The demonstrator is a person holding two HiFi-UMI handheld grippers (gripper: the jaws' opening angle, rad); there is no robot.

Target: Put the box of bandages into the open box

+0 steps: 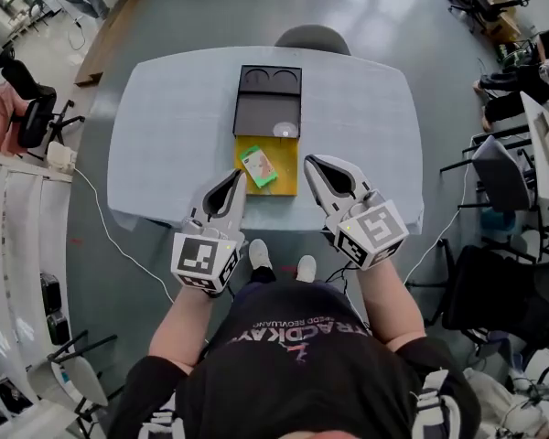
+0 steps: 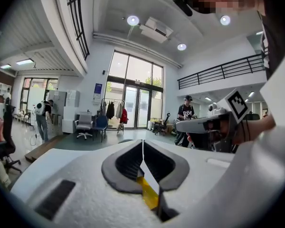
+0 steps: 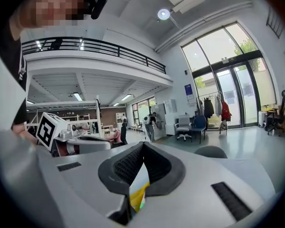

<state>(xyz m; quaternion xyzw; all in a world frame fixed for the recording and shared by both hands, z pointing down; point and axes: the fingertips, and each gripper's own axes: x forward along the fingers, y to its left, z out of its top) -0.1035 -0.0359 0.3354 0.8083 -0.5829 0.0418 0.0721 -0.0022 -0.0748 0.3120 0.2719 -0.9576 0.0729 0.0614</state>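
I have both claws lifted off the work and held near my body, pointing out level across the room. The left claw (image 1: 239,177) is closed: in the left gripper view its two dark pads meet tip to tip with nothing pinched between them. The right claw (image 1: 309,160) reads the same in its own view, jaws together and empty. Through the small gap behind each pair of tips I catch only a sliver of yellow far below, with a hint of green on the right side.

The small green-and-white cardboard box of bandages (image 1: 258,165) lies ahead of and below the claws, between the two tips and nearer the left one. It rests flat, slightly askew, on the yellow floor of the open black box (image 1: 288,179), whose black lid part with two round recesses stretches away beyond it. Neither claw touches it.

I judge the placing done: the bandages sit inside the yellow tray, not on the pale grey rounded table (image 1: 165,135) around it. That would explain the posture. Closed, empty jaws held high and back keep the fingers from snagging the box walls or nudging the bandages out of place. A grey chair back (image 1: 313,37) stands well beyond both claws at the far edge. A small pale round thing sits at the seam between lid and tray; I cannot tell what it is.
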